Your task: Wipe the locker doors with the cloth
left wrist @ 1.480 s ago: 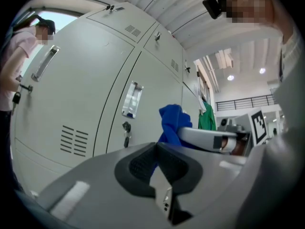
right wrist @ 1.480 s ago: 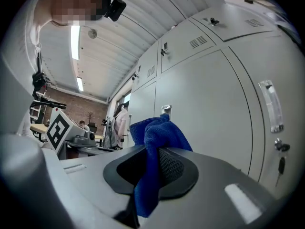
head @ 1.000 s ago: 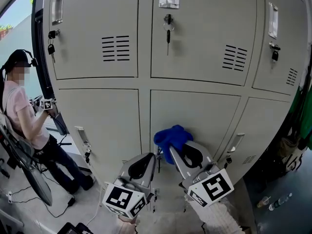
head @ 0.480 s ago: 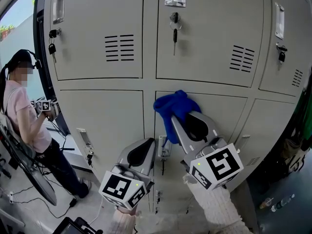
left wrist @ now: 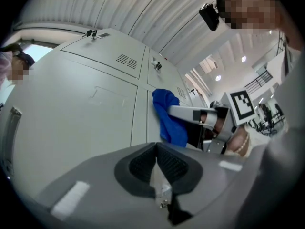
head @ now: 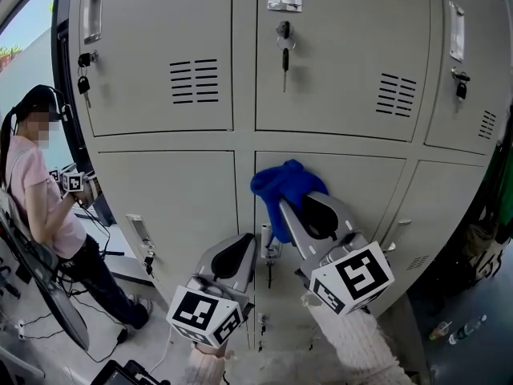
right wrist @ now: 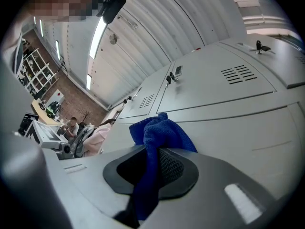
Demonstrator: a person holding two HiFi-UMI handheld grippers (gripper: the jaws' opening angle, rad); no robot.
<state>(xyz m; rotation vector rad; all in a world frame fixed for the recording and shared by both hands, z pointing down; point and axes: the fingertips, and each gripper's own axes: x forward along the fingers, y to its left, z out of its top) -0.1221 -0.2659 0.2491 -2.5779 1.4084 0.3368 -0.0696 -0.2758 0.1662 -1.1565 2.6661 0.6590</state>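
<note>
A bank of grey locker doors [head: 337, 79] fills the head view. My right gripper [head: 290, 205] is shut on a blue cloth [head: 282, 184], pressing it against the upper left part of the lower middle door [head: 353, 191]. The right gripper view shows the cloth [right wrist: 159, 133] bunched between the jaws and trailing down, with the door [right wrist: 248, 128] just beyond. My left gripper [head: 243, 251] is shut and holds nothing, hanging below and left of the cloth, close to the lower left door [head: 176, 199]. In the left gripper view the cloth [left wrist: 167, 116] and the right gripper [left wrist: 190, 113] show ahead.
Keys hang in the locks of the upper doors [head: 283, 54]. Door handles [head: 138, 229] stick out from the lower row. A person [head: 40, 191] in a pink top stands at the left holding grippers. Cables lie on the floor [head: 48, 327] at the lower left.
My right gripper carried the cloth up the lower middle door from its mid height to near its top, then dipped slightly. The left gripper stayed low and barely shifted.
</note>
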